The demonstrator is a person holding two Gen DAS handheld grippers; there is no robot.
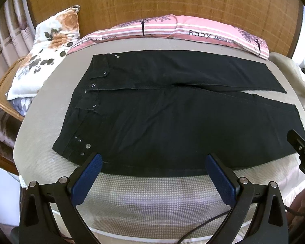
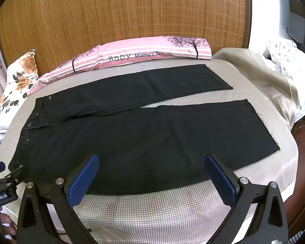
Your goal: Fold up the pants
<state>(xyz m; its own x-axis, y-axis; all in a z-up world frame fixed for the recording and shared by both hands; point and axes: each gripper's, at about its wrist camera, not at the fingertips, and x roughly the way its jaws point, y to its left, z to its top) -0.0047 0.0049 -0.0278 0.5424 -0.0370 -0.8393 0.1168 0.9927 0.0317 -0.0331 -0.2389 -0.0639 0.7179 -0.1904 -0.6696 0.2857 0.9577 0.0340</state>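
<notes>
Left wrist view: black pants [image 1: 172, 118] lie flat on a bed's beige cover [image 1: 152, 199], legs splayed for folding; left gripper [image 1: 152, 174] and right gripper [image 2: 151, 174] hover spread wide, empty, above the near edge

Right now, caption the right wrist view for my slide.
Open right claw above black pants spread flat on the bed.
</notes>
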